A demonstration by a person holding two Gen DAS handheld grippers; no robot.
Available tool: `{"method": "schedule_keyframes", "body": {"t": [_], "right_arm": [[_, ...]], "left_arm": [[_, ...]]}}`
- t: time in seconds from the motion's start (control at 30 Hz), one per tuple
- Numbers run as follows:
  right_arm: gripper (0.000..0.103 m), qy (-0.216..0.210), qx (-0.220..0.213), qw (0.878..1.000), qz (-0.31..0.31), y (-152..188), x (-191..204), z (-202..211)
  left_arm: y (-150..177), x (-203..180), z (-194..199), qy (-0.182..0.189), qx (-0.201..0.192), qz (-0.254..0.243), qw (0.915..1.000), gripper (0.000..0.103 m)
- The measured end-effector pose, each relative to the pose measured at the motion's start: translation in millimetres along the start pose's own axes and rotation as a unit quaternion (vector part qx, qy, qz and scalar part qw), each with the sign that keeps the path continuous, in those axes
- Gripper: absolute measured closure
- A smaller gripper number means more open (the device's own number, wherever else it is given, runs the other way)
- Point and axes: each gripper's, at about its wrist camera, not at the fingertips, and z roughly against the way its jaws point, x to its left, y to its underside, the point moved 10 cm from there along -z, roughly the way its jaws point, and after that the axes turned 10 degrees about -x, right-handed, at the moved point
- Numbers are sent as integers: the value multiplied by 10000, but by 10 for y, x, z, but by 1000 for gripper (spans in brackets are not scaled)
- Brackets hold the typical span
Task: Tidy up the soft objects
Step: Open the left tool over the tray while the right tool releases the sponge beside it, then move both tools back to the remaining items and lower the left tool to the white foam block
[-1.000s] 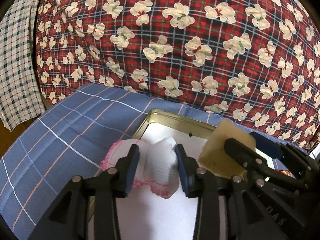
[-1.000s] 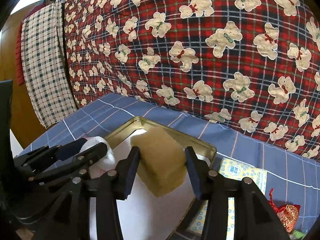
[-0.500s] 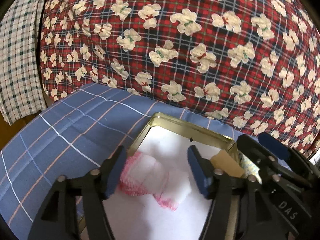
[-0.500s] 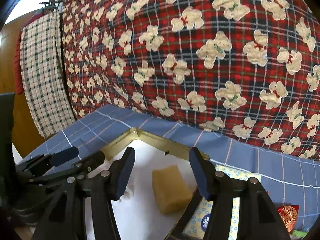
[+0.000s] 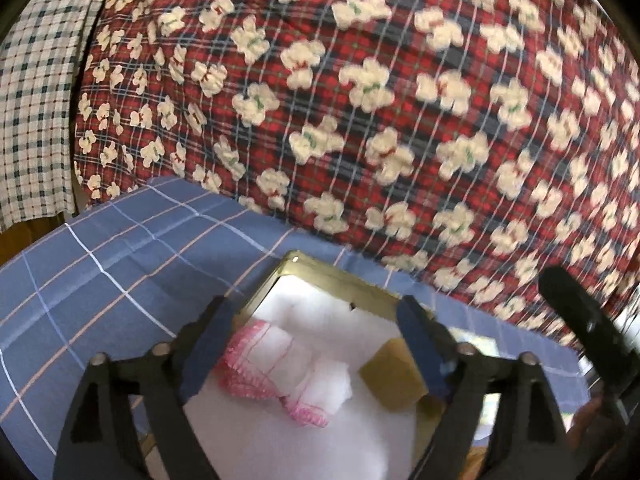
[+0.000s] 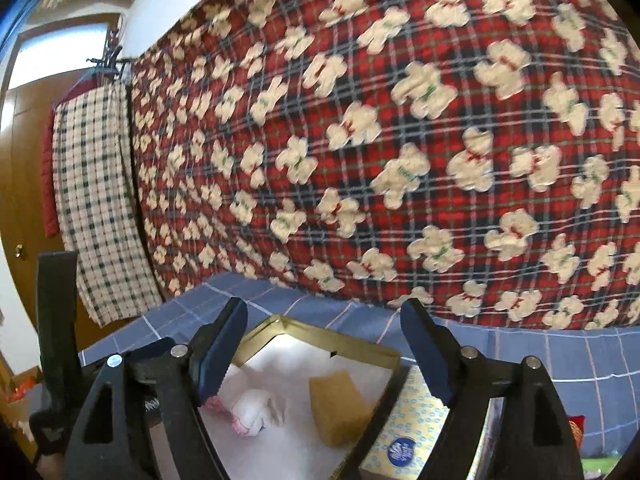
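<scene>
Jaws of left gripper [image 5: 312, 344] and right gripper [image 6: 324, 348] are seen spread wide above the gold tin [image 5: 340, 278], where the pink-trimmed white cloth [image 5: 280, 372] and yellow sponge [image 6: 340, 408] lie released; placement appears done, and another soft item must be sought.

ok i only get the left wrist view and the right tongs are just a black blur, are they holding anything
Observer: No. The right tongs are open and empty; the sponge lies free in the tin.
Operator: whats right of the tin
Observer: A yellow tissue pack lies beside the tin's right wall.
Operator: anything past that
Observer: A small red item at the frame's edge; I cannot tell what it is.
</scene>
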Motion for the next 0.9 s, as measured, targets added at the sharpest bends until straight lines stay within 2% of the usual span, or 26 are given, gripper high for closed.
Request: {"method": "schedule_keyframes", "body": {"t": [0.1,0.23,0.4,0.5,0.77,0.9], "right_arm": [[22,304,-167,9994,7,-21,-166,171],[22,786,-256,9965,-87,-11,-489,429],[22,1440,-357,9889,-110,103,-953,904],[22,1826,-385,9823,-177,171,-1257,1196],[22,2868,-310,9553,-649,543,-2054,2044],[22,3220,-102,9420,-943,773,-2318,2268]], "left_arm": [[-62,-131,102,206,-269,-70,9994,14],[-12,-369,147,494,-292,-401,9975,14],[82,-721,256,918,-379,-856,9914,10],[211,-968,325,1200,-255,-1102,9863,10],[614,-1665,674,1910,28,-1822,9645,10],[888,-1998,792,2196,265,-2038,9537,10]]}}
